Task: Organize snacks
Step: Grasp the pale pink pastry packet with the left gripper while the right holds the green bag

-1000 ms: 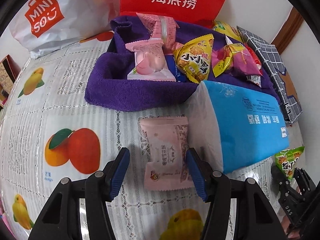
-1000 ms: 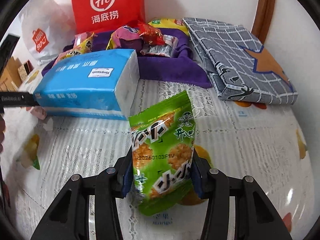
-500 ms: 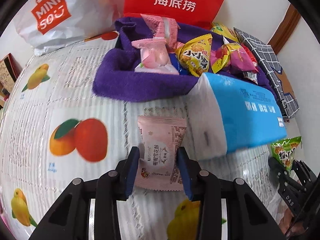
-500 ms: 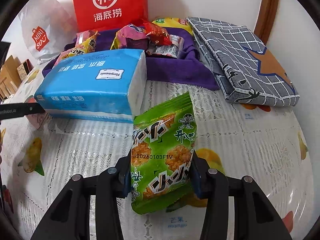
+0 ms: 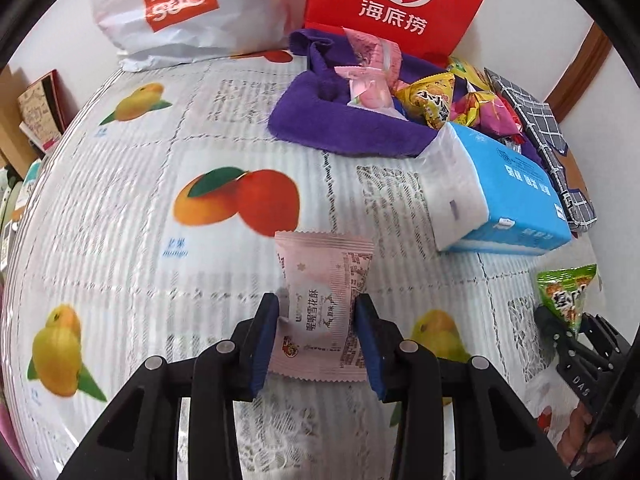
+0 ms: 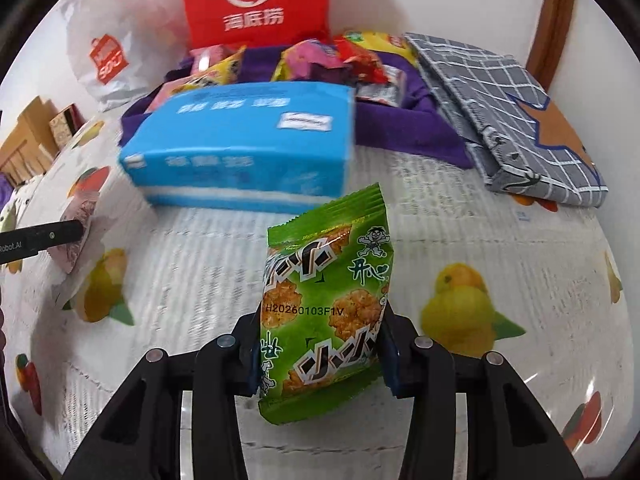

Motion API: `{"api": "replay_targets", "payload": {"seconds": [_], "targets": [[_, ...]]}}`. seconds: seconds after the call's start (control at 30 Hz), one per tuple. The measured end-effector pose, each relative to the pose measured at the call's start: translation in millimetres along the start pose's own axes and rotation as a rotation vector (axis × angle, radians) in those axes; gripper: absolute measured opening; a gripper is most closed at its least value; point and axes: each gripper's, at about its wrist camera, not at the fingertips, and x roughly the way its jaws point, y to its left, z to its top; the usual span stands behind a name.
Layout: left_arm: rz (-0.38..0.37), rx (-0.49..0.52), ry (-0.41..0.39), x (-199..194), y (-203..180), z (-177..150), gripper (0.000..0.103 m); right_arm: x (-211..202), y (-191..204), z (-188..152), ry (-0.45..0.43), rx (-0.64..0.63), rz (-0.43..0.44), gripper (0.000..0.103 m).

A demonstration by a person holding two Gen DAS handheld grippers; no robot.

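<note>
My left gripper [image 5: 316,320] is shut on a pink snack packet [image 5: 324,304] and holds it above the fruit-print tablecloth [image 5: 160,208]. My right gripper [image 6: 320,344] is shut on a green snack packet [image 6: 324,300], also lifted; that packet shows at the right of the left wrist view [image 5: 566,294]. A purple towel [image 5: 340,128] at the back holds several snack packets, among them a yellow one [image 5: 430,100] and pink ones [image 5: 372,92]. The pink packet shows at the left edge of the right wrist view [image 6: 78,236].
A blue tissue pack [image 5: 504,192] lies in front of the towel. A red paper bag [image 5: 400,0] and a white shopping bag [image 5: 188,8] stand at the back. A folded grey checked cloth [image 6: 512,120] lies at the right. Boxes [image 5: 36,112] sit off the left edge.
My left gripper closed on the pink packet, lifted it and pulled back from the towel. My right gripper, still holding the green packet, rose and drew back slightly.
</note>
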Motion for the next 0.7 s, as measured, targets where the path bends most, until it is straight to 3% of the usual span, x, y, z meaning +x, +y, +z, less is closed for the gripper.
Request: {"api": "replay_targets", "payload": {"seconds": [0.13, 0.3, 0.43, 0.7], "targets": [[0.003, 0.012, -0.009, -0.8, -1.3, -4.7, 0.042, -1.4, 11.2, 0.6, -0.002, -0.017, 0.009, 0.047], [0.011, 0.038, -0.013, 2.8, -11.8, -4.3, 0.058, -8.2, 15.6, -0.5, -0.024, -0.037, -0.003, 0.063], [0.077, 0.091, -0.036, 6.7, -22.4, -7.1, 0.060, -9.8, 13.9, -0.9, -0.034, -0.051, 0.004, 0.071], [0.135, 0.109, -0.074, 9.1, -27.8, -9.5, 0.060, 2.5, 10.4, -0.3, -0.037, -0.010, -0.002, 0.072]]}}
